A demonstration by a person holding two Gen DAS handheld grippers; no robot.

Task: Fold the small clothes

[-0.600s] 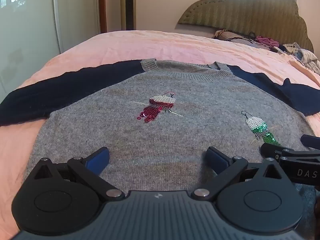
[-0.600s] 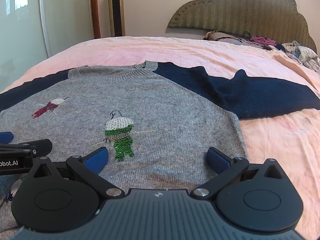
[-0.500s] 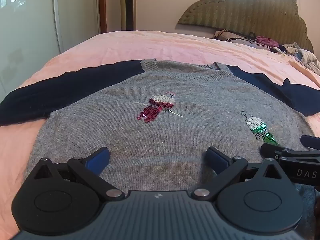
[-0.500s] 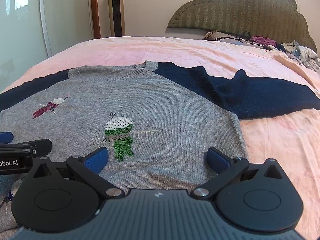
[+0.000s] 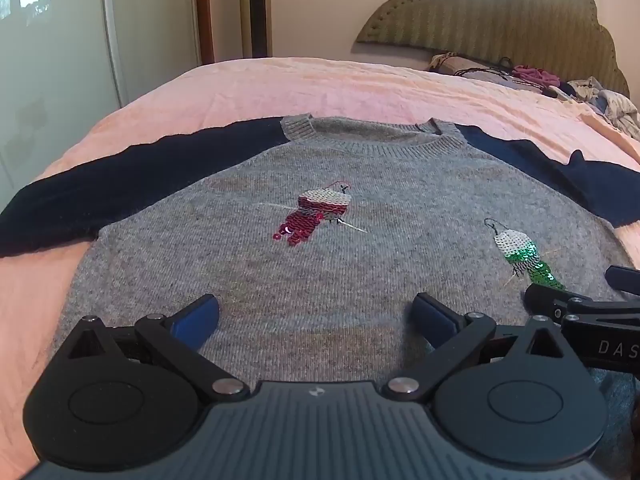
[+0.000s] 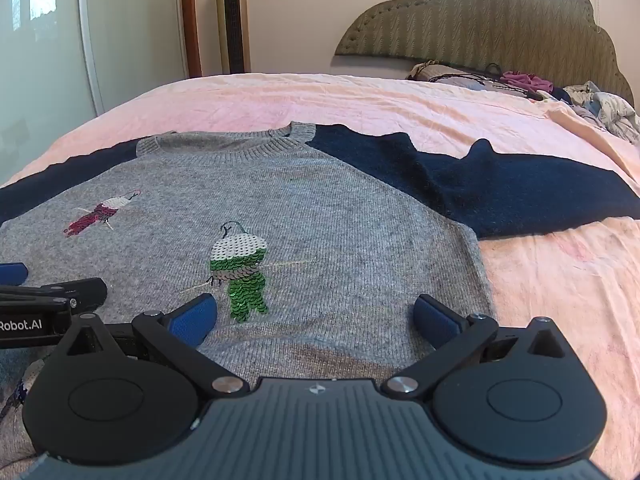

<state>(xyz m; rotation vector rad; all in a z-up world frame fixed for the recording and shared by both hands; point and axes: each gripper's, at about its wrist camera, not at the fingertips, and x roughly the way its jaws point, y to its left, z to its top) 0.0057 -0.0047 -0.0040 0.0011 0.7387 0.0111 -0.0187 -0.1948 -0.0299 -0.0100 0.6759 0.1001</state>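
Bare pink bed (image 6: 400, 96) is lying open beyond the sweater's (image 5: 320, 280) collar and beside each navy sleeve. A clothes pile (image 6: 600, 108) is crowding the headboard (image 6: 480, 20) corner. The left tool (image 5: 316, 312) and right tool (image 6: 316, 312) are hovering side by side, close together.

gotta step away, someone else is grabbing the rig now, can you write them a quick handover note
Left gripper: open, empty, over the lower part of the sweater.
Right gripper: open, empty, beside the left one over the same hem area.
Sweater: grey body with navy sleeves, lying flat and face up on the pink bedsheet, both sleeves spread out to the sides.
Done: garment laid out; no fold visible.
Left: fold the sleeves in, then fold the body. More clothes are piled by the headboard.
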